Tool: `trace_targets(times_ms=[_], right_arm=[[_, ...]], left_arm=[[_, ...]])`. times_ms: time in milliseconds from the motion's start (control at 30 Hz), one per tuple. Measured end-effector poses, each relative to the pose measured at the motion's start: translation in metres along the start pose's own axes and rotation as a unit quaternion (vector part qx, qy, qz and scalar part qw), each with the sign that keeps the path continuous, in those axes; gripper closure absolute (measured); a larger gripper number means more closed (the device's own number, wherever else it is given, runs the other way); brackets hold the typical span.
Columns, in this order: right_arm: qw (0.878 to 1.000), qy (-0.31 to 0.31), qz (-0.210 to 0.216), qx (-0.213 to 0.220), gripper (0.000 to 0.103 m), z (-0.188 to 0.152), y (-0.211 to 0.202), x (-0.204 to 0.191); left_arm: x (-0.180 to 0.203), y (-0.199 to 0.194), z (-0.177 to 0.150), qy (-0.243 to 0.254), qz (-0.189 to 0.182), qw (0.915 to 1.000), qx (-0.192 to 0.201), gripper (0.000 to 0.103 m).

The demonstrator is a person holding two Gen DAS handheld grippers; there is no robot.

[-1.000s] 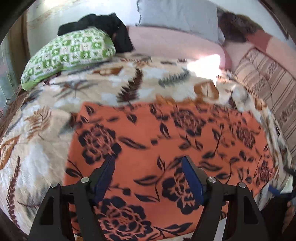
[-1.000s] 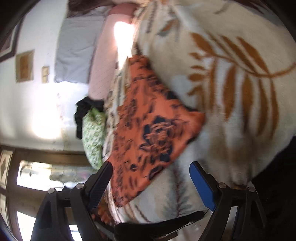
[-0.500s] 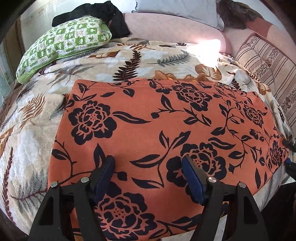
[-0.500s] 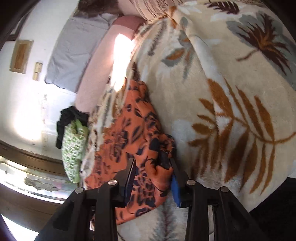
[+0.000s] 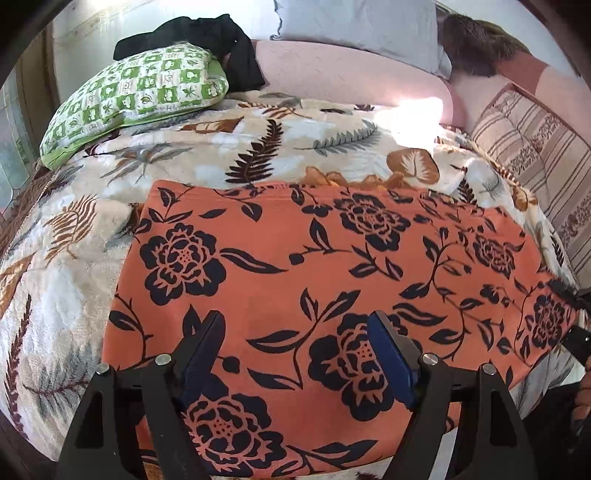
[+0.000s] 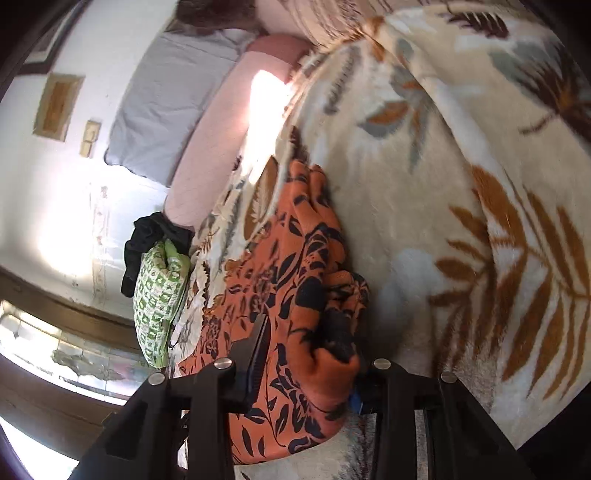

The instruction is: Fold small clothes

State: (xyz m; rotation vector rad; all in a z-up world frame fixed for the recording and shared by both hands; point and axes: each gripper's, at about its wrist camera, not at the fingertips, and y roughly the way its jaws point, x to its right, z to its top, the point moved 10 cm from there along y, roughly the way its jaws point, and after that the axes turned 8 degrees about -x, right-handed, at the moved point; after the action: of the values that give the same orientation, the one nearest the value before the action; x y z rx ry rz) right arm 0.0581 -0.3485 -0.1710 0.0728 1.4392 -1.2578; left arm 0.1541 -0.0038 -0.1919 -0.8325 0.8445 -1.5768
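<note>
An orange garment with black flowers [image 5: 295,266] lies spread flat on the leaf-print blanket [image 5: 258,147]. My left gripper [image 5: 295,332] hovers over its near edge. Its jaws stand wide and are opening, and the cloth lies under them, not pinched. In the right wrist view the garment's corner [image 6: 306,258] is bunched between the closing jaws of my right gripper [image 6: 306,369]. Both pads press on it, and the corner is raised a little off the blanket [image 6: 443,221]. That gripper's black fingers [image 5: 576,332] show at the garment's right corner in the left wrist view.
A green patterned pillow [image 5: 136,96] with a black cloth [image 5: 207,37] on it lies at the back left. A pink bolster [image 5: 351,74] and a grey pillow [image 5: 354,29] line the headboard. A striped cushion [image 5: 535,155] is at the right. A window [image 6: 74,350] is beyond the bed.
My right gripper went from wide open beside the garment's corner to shut on it, bunching the cloth and lifting it slightly. My left gripper stayed over the near edge.
</note>
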Motion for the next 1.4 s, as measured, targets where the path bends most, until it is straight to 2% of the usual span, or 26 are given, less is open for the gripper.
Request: trace_targets(times_ms=[67, 100, 133, 167, 333, 433, 567, 600, 667, 700, 733, 767, 900, 967, 1033, 1100, 1167, 1233, 1267, 1333, 1400], right_arm=[[1.0, 0.011, -0.027, -0.007, 0.062, 0.001, 0.007, 0.012], [0.999, 0.022, -0.025, -0.011, 0.046, 0.0, 0.009, 0.017], [0.999, 0.033, -0.017, -0.01, 0.038, -0.001, 0.011, 0.019], [0.999, 0.039, -0.009, -0.005, 0.035, 0.0, 0.011, 0.02], [1.0, 0.025, 0.002, -0.005, 0.035, 0.003, 0.013, 0.017], [1.0, 0.021, -0.006, -0.016, 0.045, 0.001, 0.015, 0.021], [0.999, 0.017, -0.024, -0.021, 0.064, 0.003, 0.021, 0.023], [0.999, 0.015, -0.027, -0.023, 0.064, 0.003, 0.021, 0.023], [0.999, 0.009, -0.036, -0.025, 0.067, 0.003, 0.023, 0.025], [0.999, 0.003, -0.045, -0.026, 0.073, 0.004, 0.023, 0.024], [0.998, -0.003, -0.051, -0.027, 0.075, 0.004, 0.023, 0.023], [0.998, -0.011, -0.054, -0.027, 0.081, 0.004, 0.022, 0.019], [0.995, -0.081, -0.055, -0.007, 0.087, 0.009, 0.008, -0.033], [0.991, -0.127, -0.042, 0.0, 0.087, 0.007, 0.003, -0.078], [0.982, -0.185, -0.028, 0.003, 0.088, -0.002, 0.004, -0.135], [0.969, -0.247, -0.015, -0.002, 0.088, -0.023, 0.014, -0.195], [0.953, -0.302, -0.009, -0.018, 0.088, -0.054, 0.036, -0.244], [0.936, -0.35, -0.015, -0.043, 0.088, -0.093, 0.072, -0.28], [0.927, -0.371, -0.02, -0.058, 0.088, -0.113, 0.094, -0.291], [0.91, -0.396, -0.033, -0.119, 0.088, -0.162, 0.15, -0.294], [0.889, -0.408, -0.072, -0.194, 0.088, -0.208, 0.213, -0.267]], left_arm=[[0.004, 0.003, 0.003, 0.003, -0.001, 1.0, -0.006, 0.023], [0.006, 0.004, 0.003, 0.008, 0.001, 0.9999, -0.011, 0.023], [0.006, 0.004, 0.003, 0.012, 0.005, 0.9998, -0.013, 0.023], [0.007, 0.003, 0.004, 0.015, 0.009, 0.9998, -0.011, 0.023], [0.01, 0.002, 0.006, 0.017, 0.021, 0.9995, -0.017, 0.023], [0.014, 0.001, 0.006, 0.022, 0.025, 0.9993, -0.018, 0.023], [0.018, 0.007, 0.003, 0.027, 0.029, 0.9989, -0.025, 0.023], [0.019, 0.011, 0.001, 0.028, 0.032, 0.9987, -0.03, 0.023], [0.021, 0.028, -0.008, 0.04, 0.038, 0.9972, -0.051, 0.022], [0.021, 0.041, -0.015, 0.051, 0.04, 0.9956, -0.068, 0.021], [0.02, 0.042, -0.014, 0.054, 0.041, 0.9966, -0.048, 0.015], [0.018, 0.043, -0.014, 0.054, 0.039, 0.9967, -0.047, 0.014], [0.014, 0.035, -0.009, 0.036, 0.008, 0.9973, -0.063, 0.015], [0.001, 0.017, -0.004, 0.009, -0.01, 0.9991, -0.039, 0.015], [-0.027, -0.013, 0.002, -0.035, -0.021, 0.9991, 0.007, 0.015], [-0.071, -0.045, 0.0, -0.09, -0.022, 0.9945, 0.048, 0.015], [-0.116, -0.068, -0.01, -0.145, -0.013, 0.9863, 0.077, 0.015], [-0.163, -0.084, -0.025, -0.206, 0.001, 0.9739, 0.096, 0.015], [-0.182, -0.088, -0.033, -0.229, 0.004, 0.968, 0.102, 0.015], [-0.211, -0.085, -0.051, -0.258, 0.011, 0.9608, 0.1, 0.015], [-0.227, -0.074, -0.068, -0.274, 0.009, 0.9583, 0.079, 0.015]])
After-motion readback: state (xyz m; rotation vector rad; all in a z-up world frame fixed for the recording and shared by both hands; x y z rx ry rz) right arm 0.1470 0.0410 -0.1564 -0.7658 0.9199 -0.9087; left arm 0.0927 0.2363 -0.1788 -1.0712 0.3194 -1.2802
